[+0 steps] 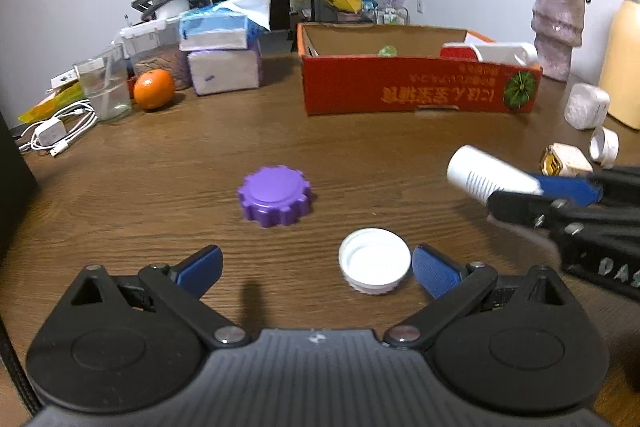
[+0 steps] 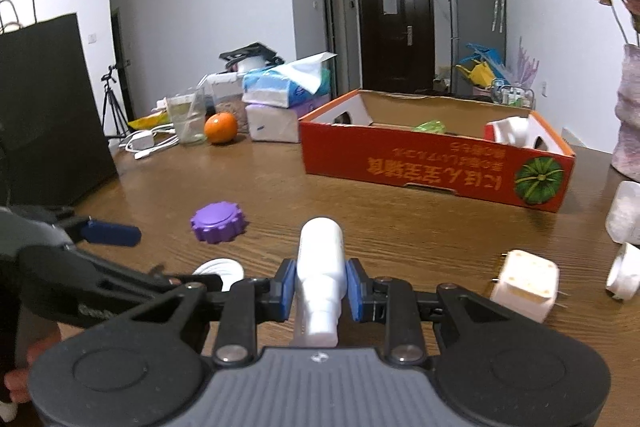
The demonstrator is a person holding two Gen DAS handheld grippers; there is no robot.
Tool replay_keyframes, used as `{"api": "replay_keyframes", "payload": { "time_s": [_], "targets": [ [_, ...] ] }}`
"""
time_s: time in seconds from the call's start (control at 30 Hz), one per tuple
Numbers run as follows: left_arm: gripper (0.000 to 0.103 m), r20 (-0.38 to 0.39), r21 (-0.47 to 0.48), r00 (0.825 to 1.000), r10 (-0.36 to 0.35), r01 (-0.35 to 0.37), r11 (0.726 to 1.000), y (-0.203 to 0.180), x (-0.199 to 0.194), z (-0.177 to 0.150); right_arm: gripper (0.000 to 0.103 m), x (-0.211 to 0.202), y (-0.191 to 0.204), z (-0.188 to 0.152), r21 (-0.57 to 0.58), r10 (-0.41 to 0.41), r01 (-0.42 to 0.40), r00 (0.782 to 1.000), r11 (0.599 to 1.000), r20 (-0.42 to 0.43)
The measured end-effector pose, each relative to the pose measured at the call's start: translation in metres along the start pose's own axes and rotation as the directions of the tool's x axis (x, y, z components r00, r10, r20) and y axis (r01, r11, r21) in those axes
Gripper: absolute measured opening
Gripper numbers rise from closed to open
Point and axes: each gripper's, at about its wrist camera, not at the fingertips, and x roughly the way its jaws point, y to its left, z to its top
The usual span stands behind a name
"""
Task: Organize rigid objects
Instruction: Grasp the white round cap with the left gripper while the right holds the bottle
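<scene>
Clamped between the blue pads of the right gripper [image 2: 320, 291] is a white plastic bottle [image 2: 321, 267], smooth and cylindrical, narrowing to a neck. Its long axis is seen to run along the fingers, neck toward the camera and base pointing ahead toward the red cardboard box [image 2: 436, 163]. The jaws are closed hard on its shoulder, and the bottle is carried clear of the wooden table [image 2: 380, 219].

The left gripper [image 1: 316, 269] is held low with its jaws spread wide and nothing between the pads. A white screw cap [image 1: 375, 261], lying open side up with a ribbed rim, is found just inside the right-hand pad, close to it though contact cannot be confirmed. A little farther ahead and to the left, a purple lid [image 1: 275, 201] with a notched, gear-like edge is set flat on the wood. Both lids are judged nearer to the left hand than to the right.

Beside the right gripper, a cream-coloured plug adapter [image 2: 525, 287] with rounded corners is seen, and past it a short white ring [image 2: 622, 277].

Farther off, the box is placed across the table, open-topped, matte brown inside, printed glossy red outside; a red-and-white container [image 2: 510, 133] and something green already lie in it. For the carried bottle, the box is judged to lie straight ahead and slightly right, well apart, its near wall to be cleared from above.
</scene>
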Motion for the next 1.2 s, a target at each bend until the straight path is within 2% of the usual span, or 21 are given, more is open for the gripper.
{"api": "replay_keyframes", "payload": {
  "time_s": [0.47,0.7,1.13,1.2],
  "targets": [
    [0.103,-0.051,-0.044,0.998,0.046,-0.049,0.998,-0.019,0.021,-0.001,0.026,-0.020,-0.034,-0.003,0.040,-0.021,0.019,0.999,0.999,0.044],
    [0.103,-0.069,-0.100,0.996,0.050,-0.056,0.993,-0.016,0.026,-0.001,0.026,-0.027,-0.040,-0.005,0.046,-0.025,0.023,0.998,0.999,0.052],
    [0.103,-0.072,-0.105,0.996,0.058,-0.066,0.992,-0.018,0.025,-0.001,0.026,-0.029,-0.043,-0.007,0.051,-0.025,0.022,0.998,0.998,0.058],
    [0.098,-0.069,-0.104,0.996,0.055,-0.062,0.993,-0.018,0.024,-0.001,0.026,-0.030,-0.044,-0.007,0.052,-0.027,0.023,0.998,0.998,0.059]
  ]
}}
